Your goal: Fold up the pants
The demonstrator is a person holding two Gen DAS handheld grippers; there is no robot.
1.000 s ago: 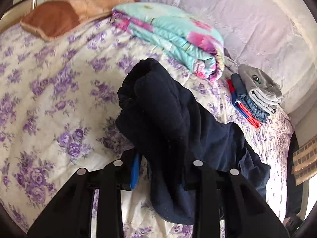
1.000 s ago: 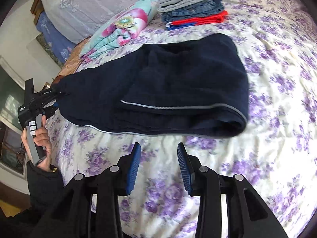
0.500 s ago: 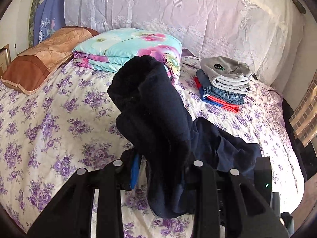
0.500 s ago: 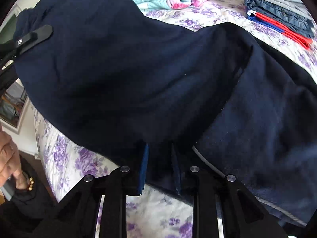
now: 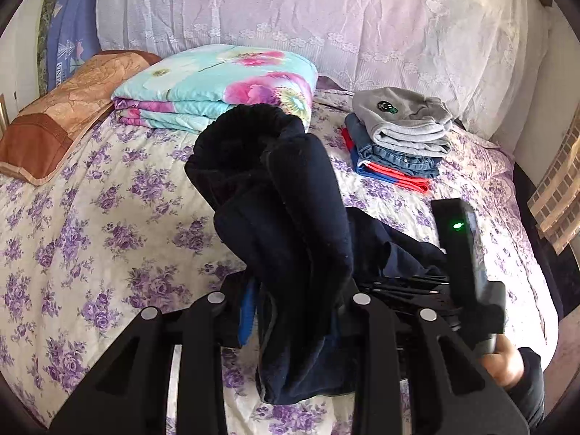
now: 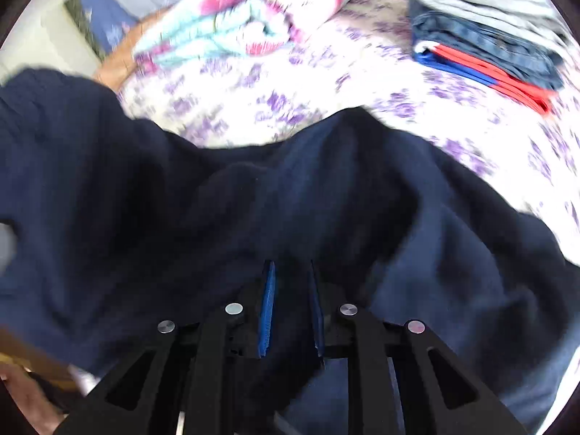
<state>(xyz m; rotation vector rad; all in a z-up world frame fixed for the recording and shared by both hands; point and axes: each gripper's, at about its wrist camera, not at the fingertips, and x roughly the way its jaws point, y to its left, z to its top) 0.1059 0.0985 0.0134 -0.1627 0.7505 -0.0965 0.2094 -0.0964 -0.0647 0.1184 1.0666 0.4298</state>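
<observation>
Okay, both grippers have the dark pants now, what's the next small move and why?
Probably carry the gripped end across and lay it over the half on the bed. The left gripper is shut on a bunched part of the navy pants, raised off the floral bedspread. The right gripper has just been closing with the fabric between its pads, so both ends look secured.
</observation>
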